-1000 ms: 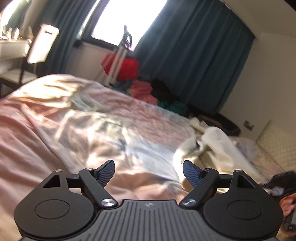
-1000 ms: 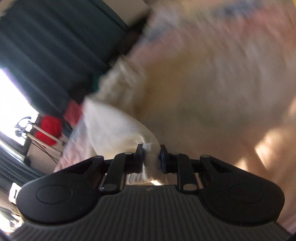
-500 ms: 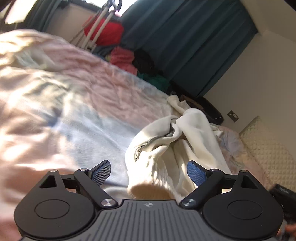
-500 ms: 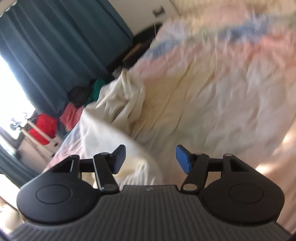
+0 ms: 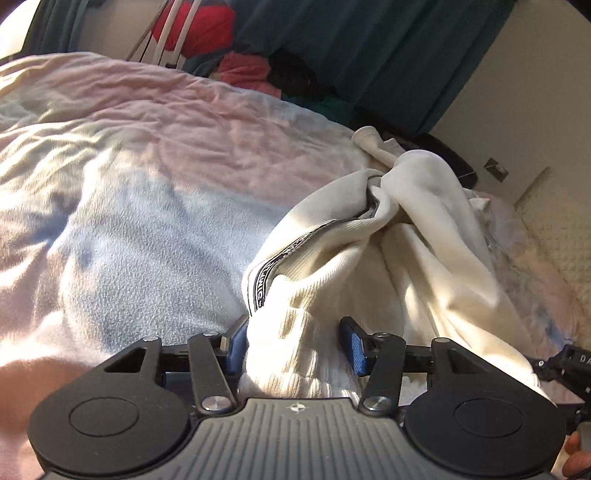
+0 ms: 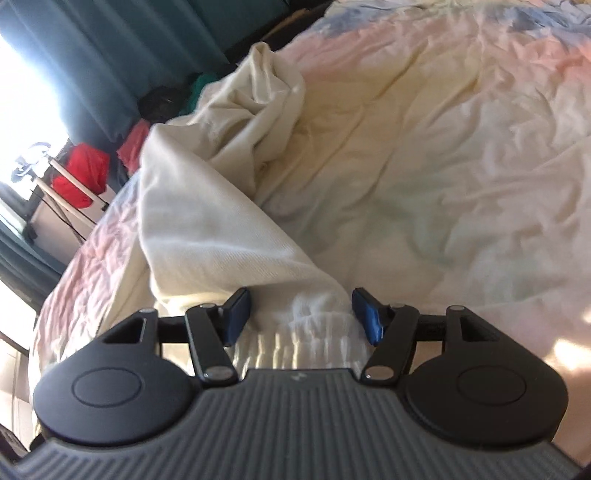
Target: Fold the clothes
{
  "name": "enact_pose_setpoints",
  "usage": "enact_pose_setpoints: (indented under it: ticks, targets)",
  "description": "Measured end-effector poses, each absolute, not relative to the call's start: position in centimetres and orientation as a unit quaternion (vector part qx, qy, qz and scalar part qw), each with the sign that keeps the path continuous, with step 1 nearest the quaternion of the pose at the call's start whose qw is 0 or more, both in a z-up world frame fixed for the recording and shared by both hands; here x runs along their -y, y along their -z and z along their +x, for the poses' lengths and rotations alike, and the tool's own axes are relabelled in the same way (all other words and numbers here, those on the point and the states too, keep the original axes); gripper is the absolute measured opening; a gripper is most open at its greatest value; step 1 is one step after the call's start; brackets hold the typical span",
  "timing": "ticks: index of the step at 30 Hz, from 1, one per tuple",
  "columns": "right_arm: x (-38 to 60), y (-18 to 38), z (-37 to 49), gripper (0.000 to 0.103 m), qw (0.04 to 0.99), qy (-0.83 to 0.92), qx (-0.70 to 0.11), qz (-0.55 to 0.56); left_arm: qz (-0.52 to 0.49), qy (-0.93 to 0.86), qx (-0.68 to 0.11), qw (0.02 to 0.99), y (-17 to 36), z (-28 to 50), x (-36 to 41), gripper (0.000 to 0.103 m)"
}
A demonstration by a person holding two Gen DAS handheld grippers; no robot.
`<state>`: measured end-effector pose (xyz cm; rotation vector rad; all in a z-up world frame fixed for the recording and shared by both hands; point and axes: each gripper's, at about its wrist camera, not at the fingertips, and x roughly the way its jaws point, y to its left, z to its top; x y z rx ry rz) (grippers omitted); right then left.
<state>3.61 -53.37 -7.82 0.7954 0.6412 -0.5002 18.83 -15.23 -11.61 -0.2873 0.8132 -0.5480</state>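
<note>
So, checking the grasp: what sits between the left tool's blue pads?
The cream ribbed-cuff garment, bunched between the pads, seen in the left wrist view.

both wrist views close, sharing garment (image 5: 369, 258)

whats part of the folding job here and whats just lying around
Job: white garment, left gripper and right gripper, each open around a ribbed cuff.

Lying about: red clothes, curtain, blanket.
</note>
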Motion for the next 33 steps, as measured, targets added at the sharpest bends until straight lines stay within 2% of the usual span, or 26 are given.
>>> enact_pose_setpoints:
  ticks: [1,3,5,6,7,8,9,10,12,15,20,27,30,33]
  targets:
    - [53.3,7.8,3.5,0.064,0.841,0.234,-0.308,0.379,-0.155,0.265,-0.386,0.87,11.7,18.9,14.8,0.063]
    - [53.4,7.7,3.4,0.064,0.84,0.222,-0.312,0.383,-0.198,0.273,-0.389,0.857,12.0,19.3,13.8,0.064]
    - [53.6,7.5,3.2,0.064,0.843,0.202,-0.315,0.387,-0.21,0.277,-0.397,0.849,12.1,19.5,13.7,0.055]
    - [53.7,7.4,3.2,0.064,0.844,0.192,-0.316,0.39,-0.216,0.272,-0.4,0.848,12.2,19.6,13.4,0.045]
    - [54.3,7.9,2.9,0.064,0.838,0.171,-0.317,0.41,-0.222,0.266,-0.402,0.847,12.2,19.8,13.2,0.031]
    - [54.9,8.5,2.7,0.063,0.826,0.148,-0.319,0.44,-0.238,0.263,-0.405,0.843,12.2,20.1,12.6,0.027]
    - [55.4,9.2,2.5,0.06,0.811,0.127,-0.323,0.471,-0.253,0.261,-0.408,0.838,12.2,20.5,12.0,0.02]
    - [55.7,9.9,2.4,0.042,0.795,0.099,-0.328,0.5,-0.265,0.257,-0.405,0.837,11.9,20.7,11.2,0.017]
    - [55.5,11.1,2.4,0.032,0.761,0.044,-0.337,0.552,-0.269,0.249,-0.386,0.846,10.4,21.0,10.0,0.016]
    - [52.3,9.8,2.8,0.027,0.773,0.009,-0.356,0.525,-0.269,0.243,-0.357,0.861,7.4,21.8,8.4,0.015]
    - [41.8,7.1,3.6,0.025,0.782,-0.083,-0.331,0.521,-0.235,0.23,-0.306,0.893,-0.4,24.2,3.3,0.013]
    - [23.5,7.2,8.7,0.024,0.735,-0.203,-0.325,0.559,-0.146,0.148,-0.25,0.946,-9.7,27.3,-10.7,0.013]
    - [15.3,6.2,11.7,0.024,0.736,-0.263,-0.34,0.523,-0.119,0.096,-0.238,0.959,-11.5,29.4,-16.3,0.013]
    - [8.8,6.4,14.8,0.025,0.729,-0.293,-0.359,0.504,-0.092,0.036,-0.256,0.962,-10.9,32.0,-21.2,0.013]
